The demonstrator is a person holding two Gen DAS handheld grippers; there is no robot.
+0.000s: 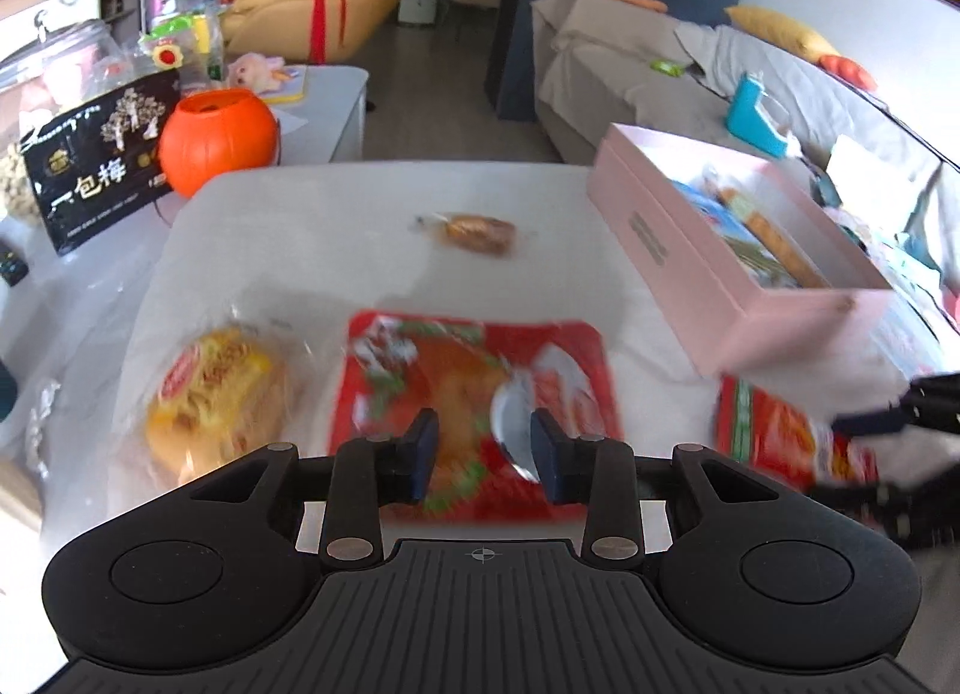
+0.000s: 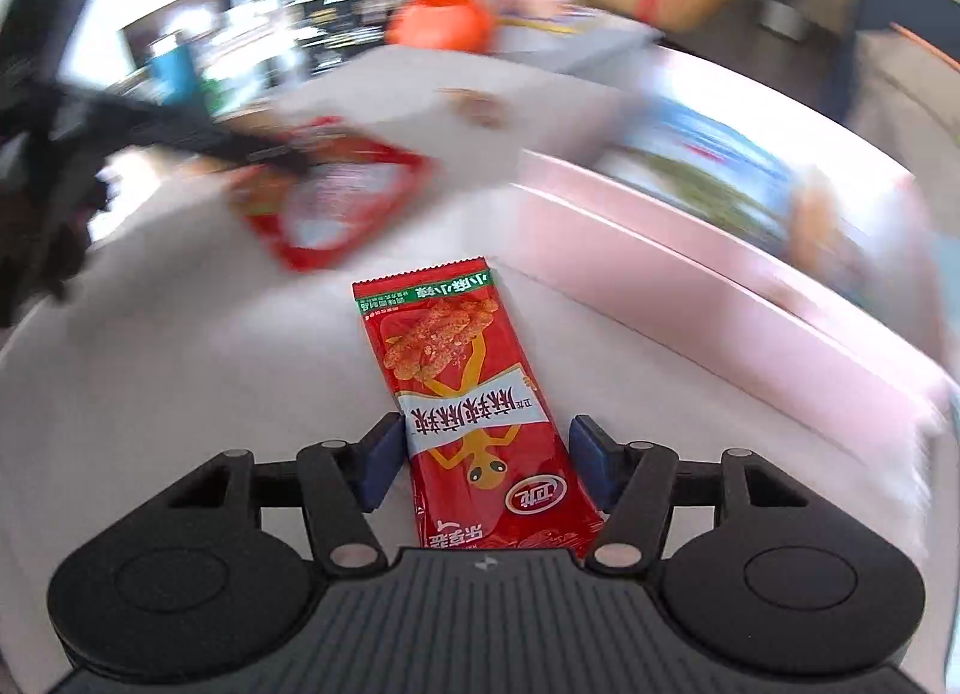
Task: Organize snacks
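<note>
Two grippers work: the right gripper (image 2: 483, 463) clamps a long red foil snack packet (image 2: 462, 394) at lower centre, beside the pink cardboard box (image 2: 690, 298); the left gripper (image 1: 483, 457), jaws apart, hovers over a square red snack pack (image 1: 474, 364).

"一包梅" is read on the black bag (image 1: 99, 169); "小辣小辣" is printed upside down on the red snack packet (image 2: 474, 424); other print is blurred.

Both cameras sit just behind their gripper fingers, angled steeply down at the white desk (image 1: 312, 226) from close range. The left view faces the sofa; the right view faces left. Both share the pink box (image 1: 708, 274) and square red packet (image 1: 480, 394).
</note>
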